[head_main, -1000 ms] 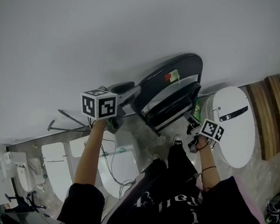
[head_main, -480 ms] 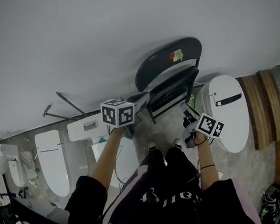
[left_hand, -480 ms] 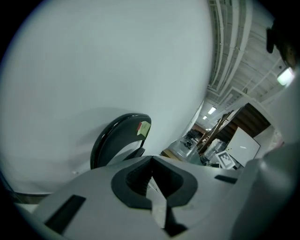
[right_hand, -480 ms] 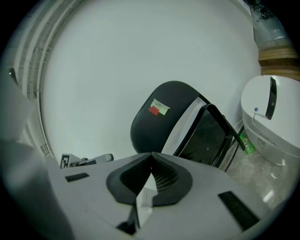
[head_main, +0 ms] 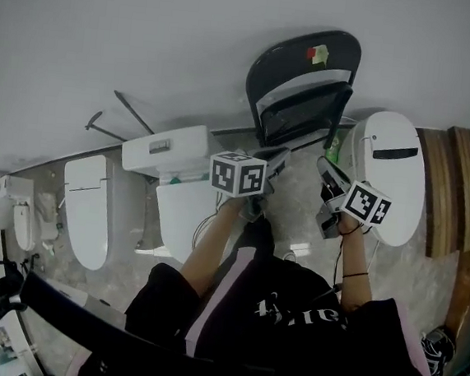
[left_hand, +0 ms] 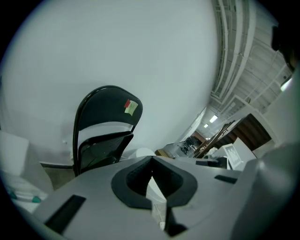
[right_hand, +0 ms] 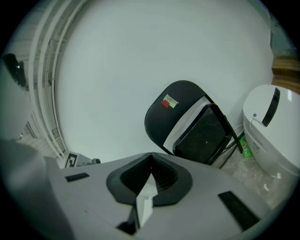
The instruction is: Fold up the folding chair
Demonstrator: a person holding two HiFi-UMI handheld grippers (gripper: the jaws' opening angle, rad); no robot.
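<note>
Pointing toward the folded chair (head_main: pixel 289 68), left tool (left_hand: pixel 151 161) and right tool (right_hand: pixel 150 157) sit closed, empty.

Black folding chair (head_main: pixel 304 86), apparently folded, upright against wall.

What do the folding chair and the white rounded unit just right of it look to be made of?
Folding chair: the backrest is dark and smooth with a soft sheen, so moulded plastic or painted metal. The thin black frame tubes suggest painted steel.
White rounded unit: glossy, even white shell with a dark strip. It is probably plastic or glazed ceramic; the look alone does not settle which.
</note>
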